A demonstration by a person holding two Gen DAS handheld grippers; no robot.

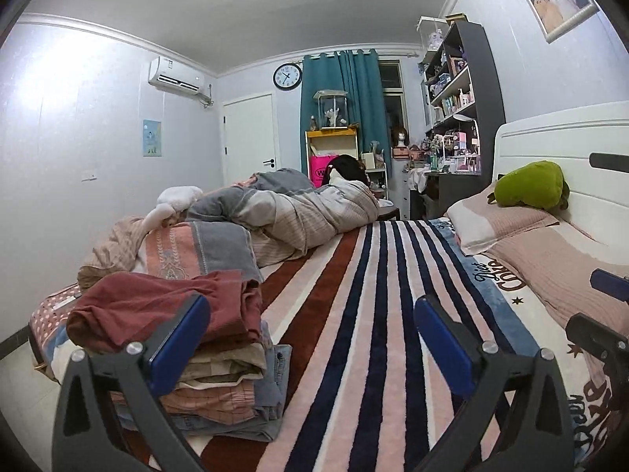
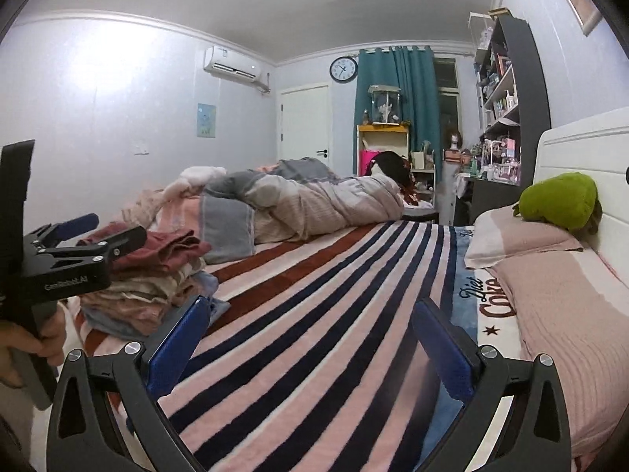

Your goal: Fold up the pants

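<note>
A stack of folded clothes [image 1: 220,377] lies on the left of the bed, topped by dark red pants [image 1: 165,306]. In the left wrist view my left gripper [image 1: 310,342] is open above the striped blanket [image 1: 365,314]; its left pad [image 1: 179,338] stands in front of the stack and nothing is between the jaws. In the right wrist view my right gripper [image 2: 312,346] is also open and empty over the blanket [image 2: 314,295]. There the stack [image 2: 157,275] lies to the left, with the left gripper [image 2: 110,230] in a hand [image 2: 35,338] beside it.
A rumpled duvet [image 1: 306,212] and a pink-grey pillow [image 1: 200,251] lie across the far end of the bed. Pink pillows [image 1: 507,228] and a green plush toy [image 1: 530,185] sit by the white headboard [image 1: 558,145] on the right. Shelves and a desk stand beyond.
</note>
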